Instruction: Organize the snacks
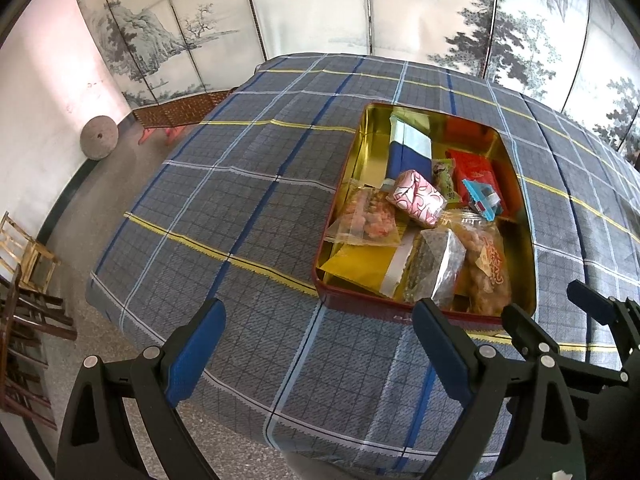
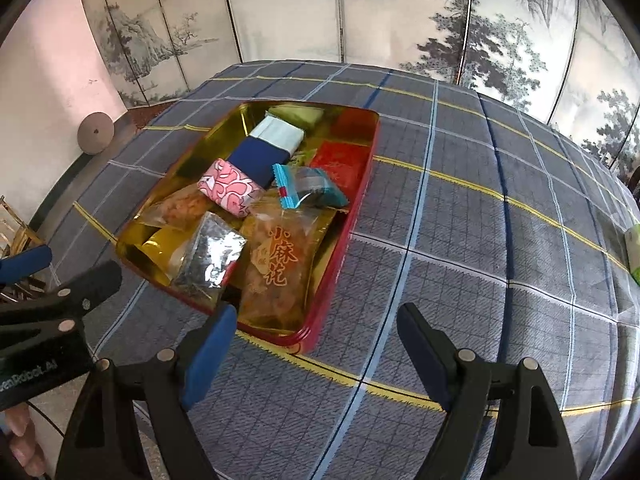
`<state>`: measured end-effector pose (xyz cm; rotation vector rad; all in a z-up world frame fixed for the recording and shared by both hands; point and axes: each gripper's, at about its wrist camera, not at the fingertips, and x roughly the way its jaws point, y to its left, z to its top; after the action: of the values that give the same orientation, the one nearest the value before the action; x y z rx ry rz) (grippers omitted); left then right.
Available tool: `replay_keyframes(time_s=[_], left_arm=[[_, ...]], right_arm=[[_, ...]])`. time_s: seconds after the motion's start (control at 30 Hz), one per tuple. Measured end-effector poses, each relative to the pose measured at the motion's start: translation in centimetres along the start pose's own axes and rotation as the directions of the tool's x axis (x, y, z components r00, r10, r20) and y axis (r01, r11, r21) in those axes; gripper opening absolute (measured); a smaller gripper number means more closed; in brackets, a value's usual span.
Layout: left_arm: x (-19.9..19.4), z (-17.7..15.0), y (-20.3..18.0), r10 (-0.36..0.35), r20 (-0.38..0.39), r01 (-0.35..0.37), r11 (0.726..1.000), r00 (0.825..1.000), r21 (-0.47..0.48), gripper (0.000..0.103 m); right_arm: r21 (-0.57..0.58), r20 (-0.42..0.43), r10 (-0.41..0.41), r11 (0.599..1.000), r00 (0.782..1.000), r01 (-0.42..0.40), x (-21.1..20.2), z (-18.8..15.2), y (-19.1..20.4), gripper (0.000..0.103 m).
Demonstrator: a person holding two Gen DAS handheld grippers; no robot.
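Observation:
A red tin with a gold inside sits on the checked tablecloth, full of several snacks. Among them are a pink patterned packet, a blue-and-white pack, a red packet, a teal wrapper, a silver foil packet and a clear bag with orange lettering. My left gripper hovers open at the tin's near left corner, holding nothing. My right gripper hovers open at the tin's near right corner, also bare.
A green packet lies at the table's far right edge. A painted folding screen stands behind the table. A stone wheel leans on the left wall, with wooden chairs on the floor. A hand holds the left gripper.

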<state>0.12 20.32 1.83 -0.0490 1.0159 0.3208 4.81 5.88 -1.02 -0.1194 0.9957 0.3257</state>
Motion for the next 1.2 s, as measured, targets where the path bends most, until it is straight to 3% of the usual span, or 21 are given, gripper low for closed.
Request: replay_keyframes(time_s=[1.2], left_arm=[[-0.4,-0.1,1.1,-0.001,0.011,0.002,1.0,1.0,-0.026,0.093]], right_arm=[[-0.015,-0.028,0.021,1.0,0.999,-0.021,-0.3,-0.8,0.9,0.084]])
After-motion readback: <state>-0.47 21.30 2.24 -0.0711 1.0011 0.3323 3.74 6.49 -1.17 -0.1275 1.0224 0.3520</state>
